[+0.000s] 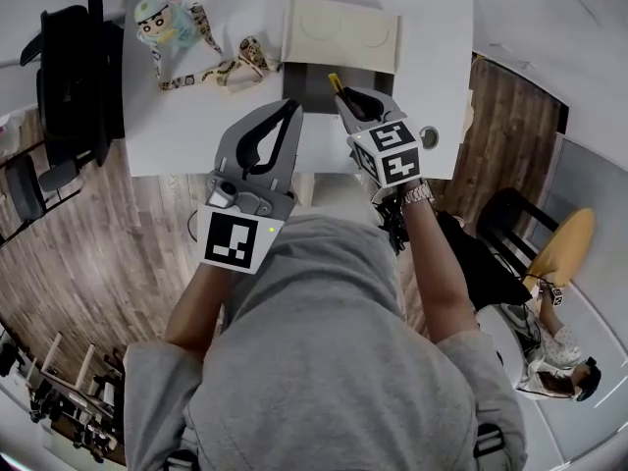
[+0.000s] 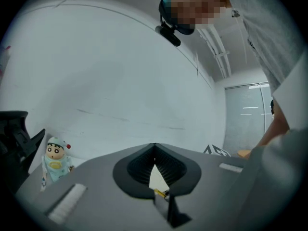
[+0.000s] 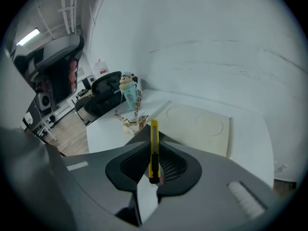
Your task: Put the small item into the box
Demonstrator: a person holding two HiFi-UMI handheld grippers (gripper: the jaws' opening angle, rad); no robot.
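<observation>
Now: R hand-held gripper [image 1: 345, 98] pinching yellow utility knife [image 3: 154, 150] mid-body, long axis along jaws, tip poking fwd. Knife angled down, approx. over right part of open box [image 1: 306, 86] on table [image 1: 196, 126]. L hand-held gripper [image 1: 287, 116] pressed together, empty, just beside box; R nearer.

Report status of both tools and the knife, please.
Left tool shut, empty. Right tool shut on yellow knife, at open box. No obstruction seen.

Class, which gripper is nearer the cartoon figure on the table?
Left. The left gripper hangs right of the cartoon figure, toward the person; the right gripper, gripping a yellow utility knife, is farther right, above the box.
</observation>
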